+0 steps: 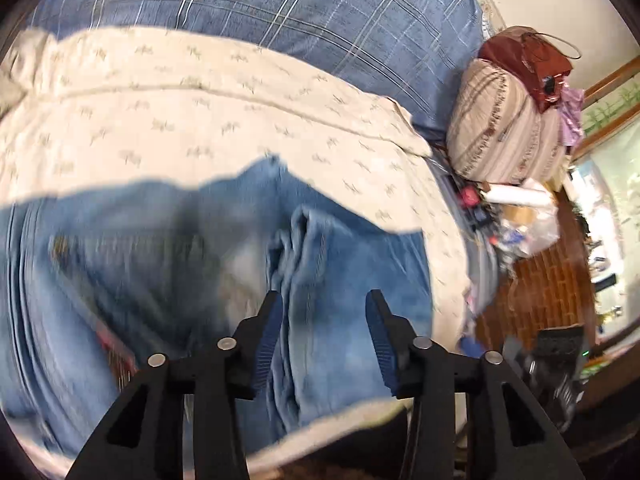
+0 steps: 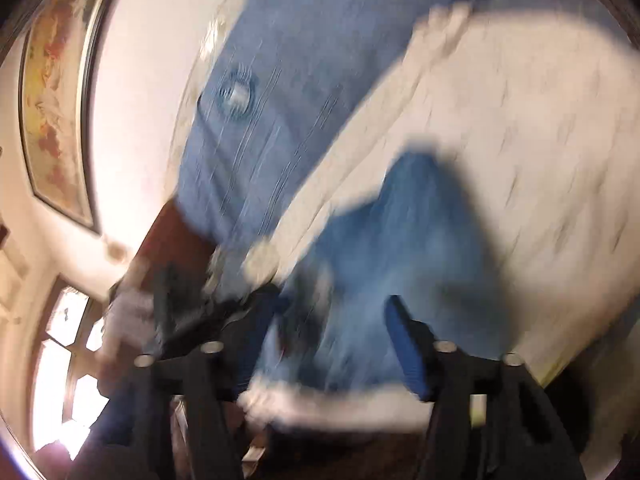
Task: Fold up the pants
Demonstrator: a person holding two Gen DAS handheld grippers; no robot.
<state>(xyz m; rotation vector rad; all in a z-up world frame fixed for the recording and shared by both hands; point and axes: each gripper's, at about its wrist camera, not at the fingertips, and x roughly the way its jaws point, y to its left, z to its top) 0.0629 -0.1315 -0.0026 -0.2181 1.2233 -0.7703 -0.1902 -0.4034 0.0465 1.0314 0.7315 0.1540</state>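
Both tongs stand apart with nothing clamped: the left tongs [image 1: 324, 300] hang over a bunched fold of the jeans [image 1: 160, 272], pads clear of the cloth, and the right tongs [image 2: 332, 308] hover over the denim too, though that view is badly blurred. The jeans lie on the cream sheet [image 1: 200, 112] of the bed, already doubled into a thick stack near its front edge, with a blue plaid cover [image 1: 320, 8] beyond. By my reading, one fold is laid down and let go. Next comes picking fresh hold points on the stack's edge, both tongs closing on all layers together before carrying them over.
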